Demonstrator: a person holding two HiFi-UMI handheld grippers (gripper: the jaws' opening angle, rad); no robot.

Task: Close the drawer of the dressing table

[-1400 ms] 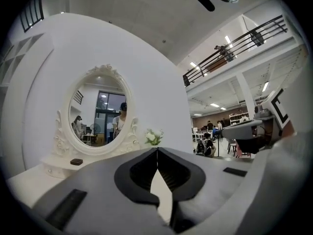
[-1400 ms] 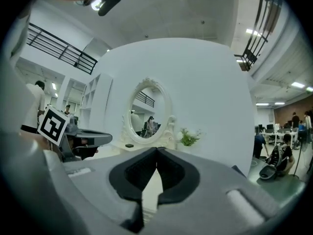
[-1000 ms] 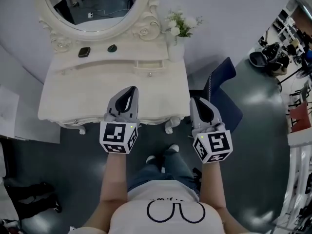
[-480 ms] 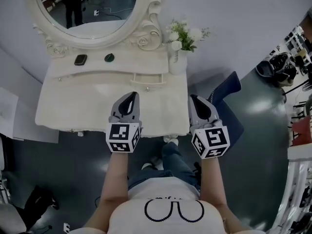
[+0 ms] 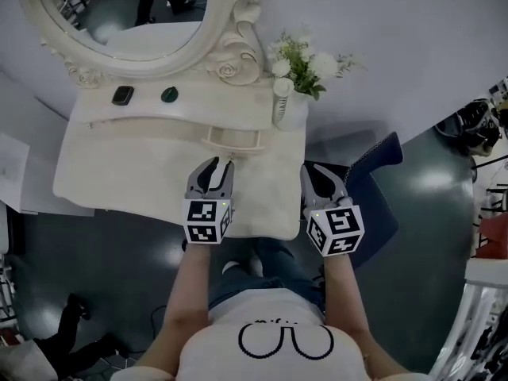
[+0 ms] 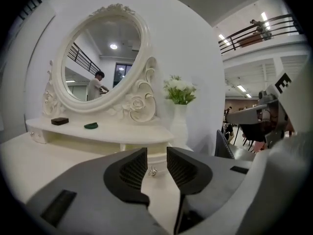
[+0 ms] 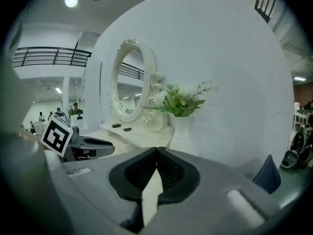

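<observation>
The cream dressing table point(image 5: 135, 169) has a small drawer point(image 5: 235, 138) standing pulled out under its raised shelf, right of centre. The drawer's little metal knob point(image 6: 152, 171) shows in the gap between my left gripper's jaws, some way ahead of the tips. My left gripper point(image 5: 221, 166) hovers over the tabletop just short of the drawer; its jaws are opening and nothing is between the pads. Above the table's right edge my right gripper point(image 5: 317, 174) stays shut and empty; its jaws meet at the tip point(image 7: 156, 153).
An oval mirror point(image 5: 119, 10) in a carved frame stands at the back. On the shelf lie a small black item point(image 5: 122, 95) and a green one point(image 5: 169, 95). A white vase of flowers point(image 5: 284, 98) stands at the back right. A blue chair point(image 5: 375, 182) is right of the table.
Both grippers have moved forward over the tabletop and sunk lower. The left jaws, shut before, now stand apart. The right jaws remain shut.
</observation>
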